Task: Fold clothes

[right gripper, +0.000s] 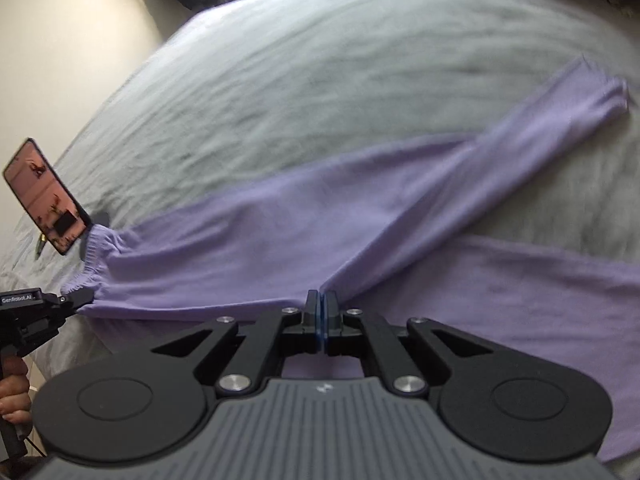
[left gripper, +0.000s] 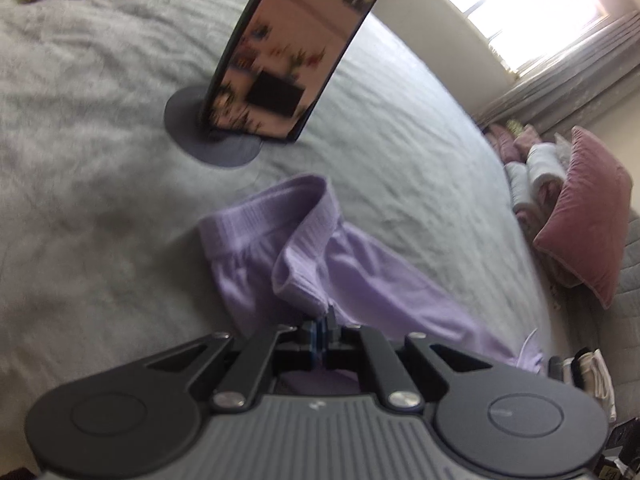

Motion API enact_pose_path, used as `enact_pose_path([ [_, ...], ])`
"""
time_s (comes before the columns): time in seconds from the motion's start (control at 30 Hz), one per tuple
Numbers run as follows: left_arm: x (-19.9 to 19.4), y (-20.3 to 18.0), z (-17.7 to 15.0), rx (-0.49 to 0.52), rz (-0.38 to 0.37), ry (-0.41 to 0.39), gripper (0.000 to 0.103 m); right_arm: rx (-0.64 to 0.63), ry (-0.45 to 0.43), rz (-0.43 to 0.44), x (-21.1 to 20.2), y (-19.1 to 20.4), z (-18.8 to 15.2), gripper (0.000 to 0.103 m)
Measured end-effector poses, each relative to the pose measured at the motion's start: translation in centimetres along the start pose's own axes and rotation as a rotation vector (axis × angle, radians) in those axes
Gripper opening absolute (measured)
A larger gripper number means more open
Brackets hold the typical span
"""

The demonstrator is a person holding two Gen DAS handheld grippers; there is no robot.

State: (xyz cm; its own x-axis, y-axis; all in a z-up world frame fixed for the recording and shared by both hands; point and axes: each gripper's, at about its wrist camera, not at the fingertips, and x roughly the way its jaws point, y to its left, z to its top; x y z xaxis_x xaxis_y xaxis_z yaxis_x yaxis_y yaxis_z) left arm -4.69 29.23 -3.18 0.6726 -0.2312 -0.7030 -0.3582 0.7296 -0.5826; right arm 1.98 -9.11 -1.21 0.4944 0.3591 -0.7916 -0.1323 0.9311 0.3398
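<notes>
Both tongs (left gripper: 325, 322) (right gripper: 321, 300) pinch the lilac trousers' (right gripper: 280, 236) near edge.

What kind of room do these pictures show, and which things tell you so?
Most likely a bedroom. The lilac trousers lie on a wide bed with a grey cover, pink cushions are piled at one edge, and a curtained window stands behind.

Left gripper (left gripper: 323, 322) tilted downward, jaws pinched together on lilac cloth. Right gripper (right gripper: 322, 304) likewise angled down, jaws clamped tight on the same cloth. Hand (right gripper: 12, 390) wrapped around the left gripper's handle.
</notes>
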Motion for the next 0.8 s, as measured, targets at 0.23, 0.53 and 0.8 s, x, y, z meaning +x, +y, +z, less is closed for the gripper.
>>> enact_pose_path([
  [0.23, 0.2, 0.1, -0.1, -0.001, -0.007, 0.023, 0.002, 0.115, -0.051, 0.079, -0.1, -1.1, -1.8, 0.015],
  [0.53, 0.4, -0.1, -0.1, -0.010, -0.027, 0.034, 0.002, 0.375, -0.068, 0.230, 0.7, -3.3, -0.3, 0.044],
  [0.8, 0.5, -0.8, -0.1, 0.005, 0.021, -0.045, 0.002, 0.568, -0.161, 0.316, 3.2, -4.0, 1.6, 0.044],
])
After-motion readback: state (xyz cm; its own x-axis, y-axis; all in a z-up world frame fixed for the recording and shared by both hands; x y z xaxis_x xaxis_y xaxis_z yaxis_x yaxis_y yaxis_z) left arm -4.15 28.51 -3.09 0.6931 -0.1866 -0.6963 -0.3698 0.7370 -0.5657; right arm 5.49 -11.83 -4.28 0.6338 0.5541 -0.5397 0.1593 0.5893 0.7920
